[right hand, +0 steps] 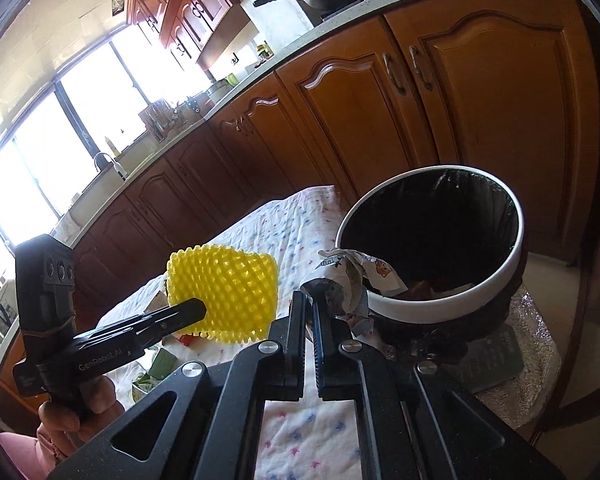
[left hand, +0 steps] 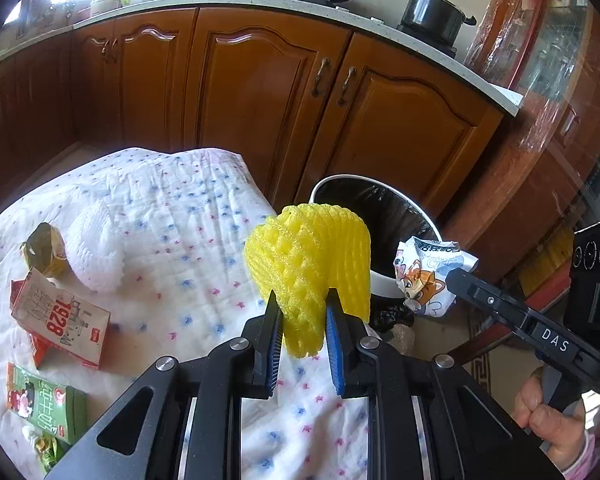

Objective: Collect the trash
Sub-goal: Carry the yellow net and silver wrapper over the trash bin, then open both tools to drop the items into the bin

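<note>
Left hand-held gripper (left hand: 302, 312) clamped on a yellow foam fruit net (left hand: 308, 264), pinched at the net's lower end so its long axis stands up and away from the fingers. Right hand-held gripper (right hand: 310, 312) shut on a crumpled snack wrapper (right hand: 354, 276) with a cartoon fox print.

Trash bin (right hand: 440, 304), white-rimmed with a black liner, mouth open and facing up, at about 1 o'clock from both sets of fingers. In the right wrist view, wrapper right at the near rim, its far edge seeming to overlap the lip; whether touching, cannot tell. In the left wrist view, net partly covering the bin's left edge, hanging over the corner of the surface (left hand: 172, 208) rather than over the opening.

Right hand clearly the nearer: a short push toward 1 o'clock and a release likely enough. Left hand needing a longer carry toward 2 o'clock, past or behind the right tool, with some risk of the two crowding at the rim.

Left on the quilted cloth at 9 to 10 o'clock of the left fingers: white foam net (left hand: 94, 248), small olive pouch (left hand: 44, 250), "1928" carton (left hand: 60, 320), green milk carton (left hand: 46, 406).
</note>
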